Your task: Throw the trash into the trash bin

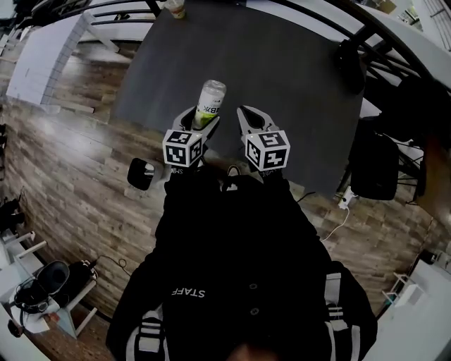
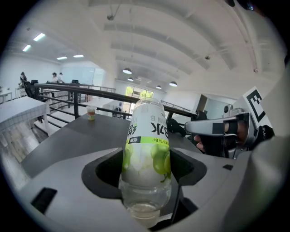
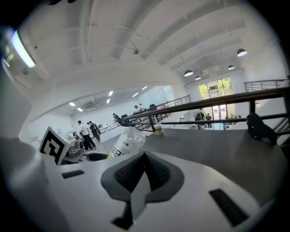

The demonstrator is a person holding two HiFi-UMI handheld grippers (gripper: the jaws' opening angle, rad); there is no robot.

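Note:
A clear plastic bottle with a green-and-white label sticks up and forward between the jaws of my left gripper. The jaws are shut on the bottle's lower body, and its cap end points toward the dark grey table. My right gripper hovers just to the right of it at the table's near edge. Its jaws are closed together with nothing between them. From the right gripper view the bottle lies to the left. No trash bin shows in any view.
A small cup stands at the table's far edge, and a black object sits at its far right. A black chair and a white cable are on the wooden floor to the right. Metal railings run behind the table.

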